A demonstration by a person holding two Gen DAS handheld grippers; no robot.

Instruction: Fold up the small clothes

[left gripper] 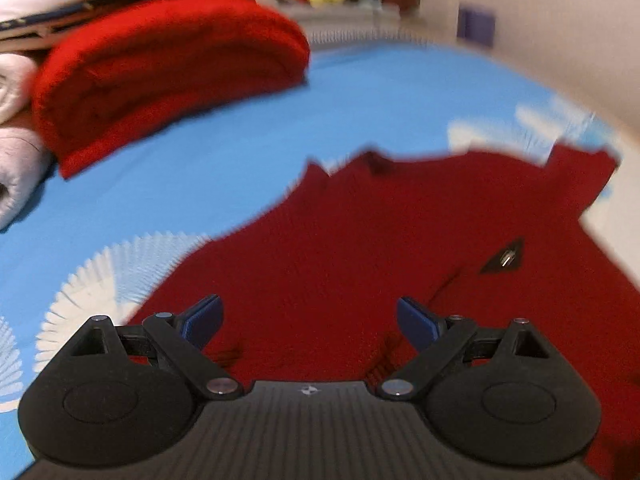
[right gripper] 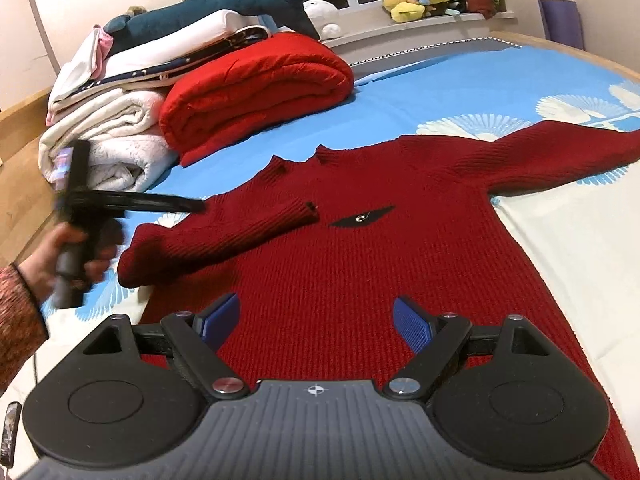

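A dark red knitted sweater (right gripper: 360, 264) lies flat, front up, on a blue bedspread (right gripper: 420, 88), its neck toward the far side. One sleeve (right gripper: 224, 236) is already folded across the chest, its cuff ending just beside the small dark badge (right gripper: 362, 218); the other sleeve (right gripper: 560, 152) stretches out to the side, not yet folded. The left gripper (left gripper: 310, 316) hangs over the sweater body with its blue pads wide apart and nothing between them; in the right wrist view it shows only as a blurred black tool in a hand (right gripper: 76, 248) at the sweater's edge. The right gripper (right gripper: 316, 318) hovers above the lower body of the sweater, its fingers also spread and empty. The step in hand looks like the second sleeve fold. To do it well, the right gripper would best pinch the outstretched sleeve near the cuff, taking only one layer, and carry it low across the chest so that it lies level with the first sleeve, without dragging the body out of square. A folded red blanket (right gripper: 256, 92) lies well apart.
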